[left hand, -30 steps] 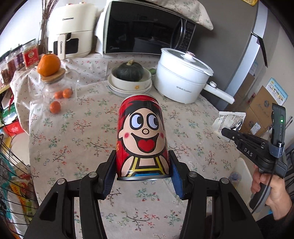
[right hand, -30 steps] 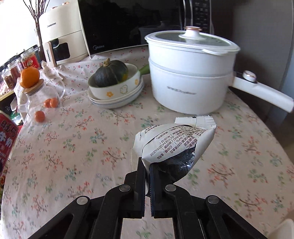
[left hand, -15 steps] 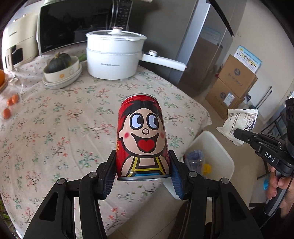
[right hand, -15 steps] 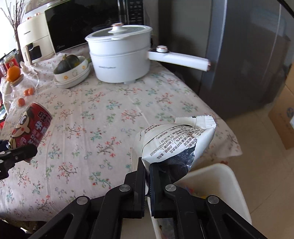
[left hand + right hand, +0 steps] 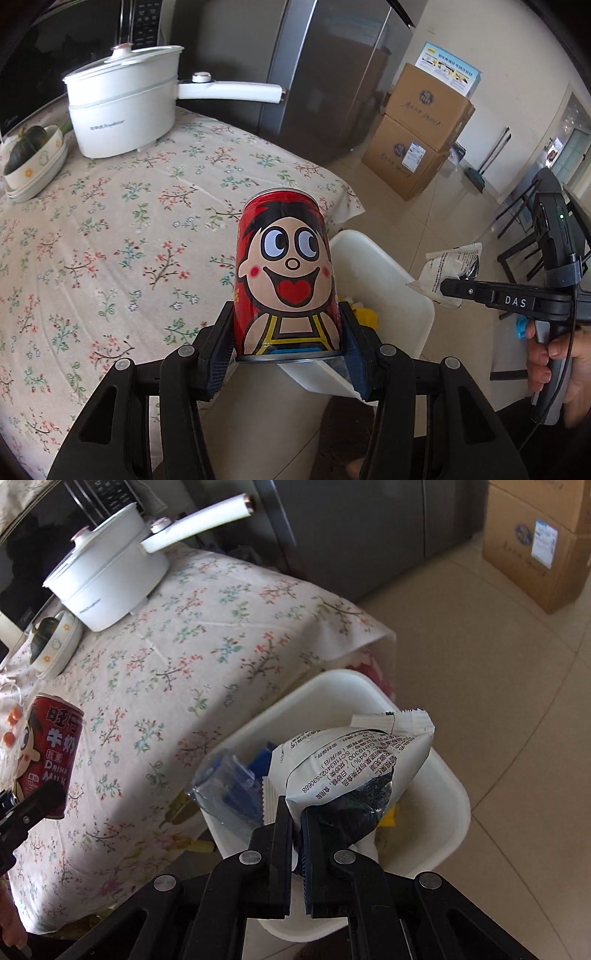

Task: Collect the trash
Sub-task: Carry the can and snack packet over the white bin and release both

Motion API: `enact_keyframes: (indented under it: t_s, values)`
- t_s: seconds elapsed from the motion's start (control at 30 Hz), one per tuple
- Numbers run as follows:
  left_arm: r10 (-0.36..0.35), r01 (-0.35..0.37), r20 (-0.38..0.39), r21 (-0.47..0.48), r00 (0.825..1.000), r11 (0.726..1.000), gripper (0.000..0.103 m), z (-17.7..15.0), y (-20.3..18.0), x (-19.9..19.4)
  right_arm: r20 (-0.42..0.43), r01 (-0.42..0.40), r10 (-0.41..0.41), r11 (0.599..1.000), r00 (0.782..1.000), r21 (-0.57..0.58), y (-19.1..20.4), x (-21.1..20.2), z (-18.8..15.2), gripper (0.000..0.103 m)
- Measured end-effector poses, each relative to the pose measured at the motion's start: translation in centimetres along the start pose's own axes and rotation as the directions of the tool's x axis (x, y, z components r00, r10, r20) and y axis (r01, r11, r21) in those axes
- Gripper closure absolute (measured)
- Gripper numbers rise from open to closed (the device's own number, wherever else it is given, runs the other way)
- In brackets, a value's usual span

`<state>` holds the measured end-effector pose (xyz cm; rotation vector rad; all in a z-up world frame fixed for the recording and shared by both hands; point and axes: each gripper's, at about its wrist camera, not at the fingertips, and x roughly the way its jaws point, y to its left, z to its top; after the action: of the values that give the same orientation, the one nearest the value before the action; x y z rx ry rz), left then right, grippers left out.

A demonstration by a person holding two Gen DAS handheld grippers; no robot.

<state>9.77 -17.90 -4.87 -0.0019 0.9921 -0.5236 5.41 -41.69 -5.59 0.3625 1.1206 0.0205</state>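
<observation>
My left gripper point(image 5: 288, 332) is shut on a red cartoon-face drink can point(image 5: 284, 277), held upright over the table's edge beside the white trash bin point(image 5: 384, 291). The same can point(image 5: 48, 760) shows at the left of the right wrist view. My right gripper point(image 5: 297, 812) is shut on a white snack wrapper point(image 5: 354, 771) and hangs over the bin point(image 5: 447, 805). That bin holds a clear plastic bottle point(image 5: 229, 790) and some yellow scraps. From the left wrist view, the right gripper point(image 5: 448, 286) holds the wrapper point(image 5: 450, 266) just right of the bin.
A floral-cloth table point(image 5: 110, 240) carries a white pot point(image 5: 122, 110) with a long handle and a bowl with a dark squash point(image 5: 29, 155). A grey fridge point(image 5: 325, 74) and stacked cardboard boxes point(image 5: 417, 140) stand behind. A hand point(image 5: 565, 373) grips the right tool.
Both grippers swung right, off the table toward the white bin, each still holding its item. The wrapper is now above the bin's opening; the can has reached the table's edge.
</observation>
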Motion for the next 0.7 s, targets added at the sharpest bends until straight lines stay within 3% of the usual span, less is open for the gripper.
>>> enact_keyframes:
  t_s: [0.3,0.37,0.43,0.7]
  values:
    - [-0.024,0.026,-0.058,0.041,0.998,0.999,0.048,-0.2,-2.0,3.0,-0.04,-0.035,0.04,0.993,0.998,0.109,-2.5,1.0,0.7,0.093]
    - [-0.029,0.032,-0.074,0.046,0.997,0.998,0.048,-0.2,-2.2,3.6,-0.028,-0.047,0.052,0.988,0.998,0.147,-3.1,0.5,0.7,0.066]
    - [-0.029,0.033,-0.089,0.047,0.996,0.998,0.048,-0.3,-2.5,4.4,-0.006,-0.042,0.043,0.984,0.999,0.175,-3.6,-0.3,0.5,0.054]
    - [-0.052,0.064,-0.112,0.103,0.992,0.993,0.048,-0.2,-4.5,7.7,0.011,-0.013,0.011,0.981,1.0,0.192,-4.6,-1.2,0.3,0.052]
